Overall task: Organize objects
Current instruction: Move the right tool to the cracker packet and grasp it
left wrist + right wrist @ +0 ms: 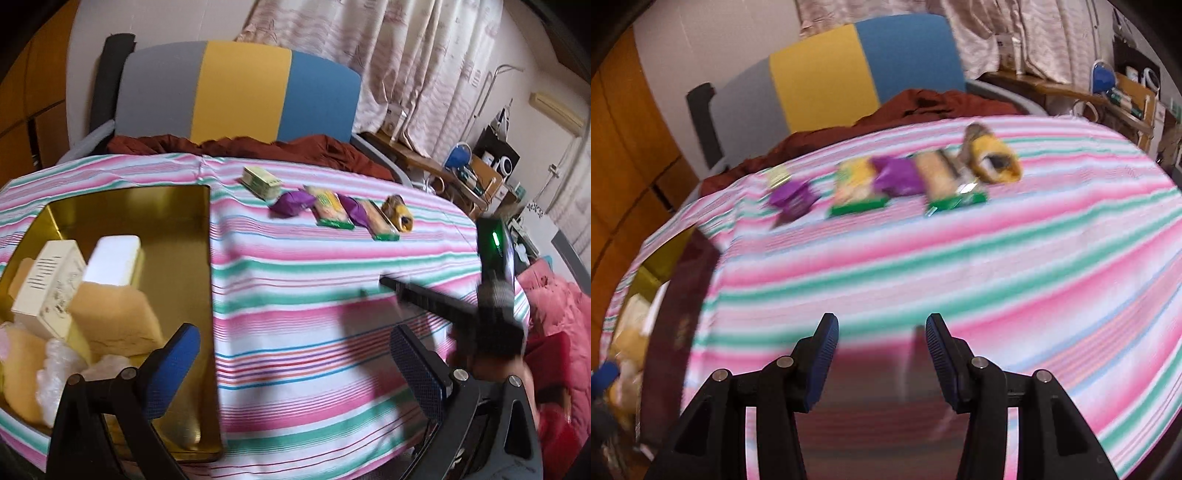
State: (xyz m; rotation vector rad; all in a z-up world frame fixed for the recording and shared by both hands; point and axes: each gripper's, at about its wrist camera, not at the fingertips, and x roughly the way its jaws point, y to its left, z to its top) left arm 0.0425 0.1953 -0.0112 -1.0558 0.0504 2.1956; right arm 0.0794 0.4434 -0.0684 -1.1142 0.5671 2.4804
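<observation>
Several wrapped snacks lie in a row on the striped cloth: a pale box (260, 181), a purple packet (291, 203), a green-edged cracker packet (330, 210) and a yellow-brown cake roll (399, 214). The open gold tin (166, 199) at the left holds a cream box (51, 284), a white block (114, 258) and yellow cakes. My left gripper (295, 369) stands wide open beside the tin's right wall, holding nothing. My right gripper (882, 332) is open over bare cloth, short of the blurred cake roll (993, 158) and packets (857, 188). A dark reddish blur under it is unclear.
A chair with a grey, yellow and blue back (240, 88) stands behind the table with a red-brown cloth (314, 147) on it. A cluttered desk (480, 173) and pink bedding (554, 314) are at the right. The tin's maroon outer wall (679, 314) shows at the left.
</observation>
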